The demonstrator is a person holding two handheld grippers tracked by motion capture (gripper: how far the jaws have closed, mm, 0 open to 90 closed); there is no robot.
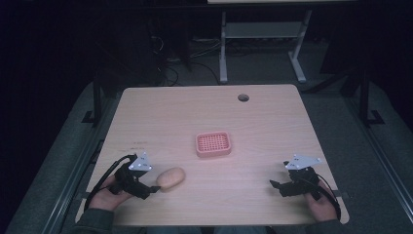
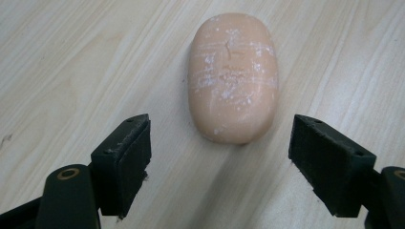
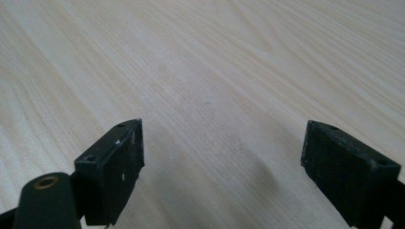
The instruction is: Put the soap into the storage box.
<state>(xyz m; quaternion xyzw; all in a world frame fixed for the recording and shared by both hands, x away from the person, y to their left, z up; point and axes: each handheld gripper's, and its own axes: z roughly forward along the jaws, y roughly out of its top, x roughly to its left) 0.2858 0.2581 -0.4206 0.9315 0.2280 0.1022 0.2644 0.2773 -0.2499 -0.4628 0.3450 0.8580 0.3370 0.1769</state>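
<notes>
A peach-coloured oval bar of soap (image 1: 170,178) lies flat on the wooden table (image 1: 209,117), near its front left. Up close, the soap (image 2: 233,76) has white scuff marks on top. My left gripper (image 1: 155,189) is open and sits just short of the soap's near end; its jaws stand wide, one to each side, touching nothing (image 2: 219,167). A pink perforated soap dish (image 1: 213,144) rests at the table's middle. My right gripper (image 1: 273,186) is open at the front right, over bare wood (image 3: 222,171).
A round cable hole (image 1: 243,97) sits near the table's far edge. Beyond the table stand the white legs of another desk (image 1: 224,53) with cables on a dark floor. Both hands rest close to the front edge.
</notes>
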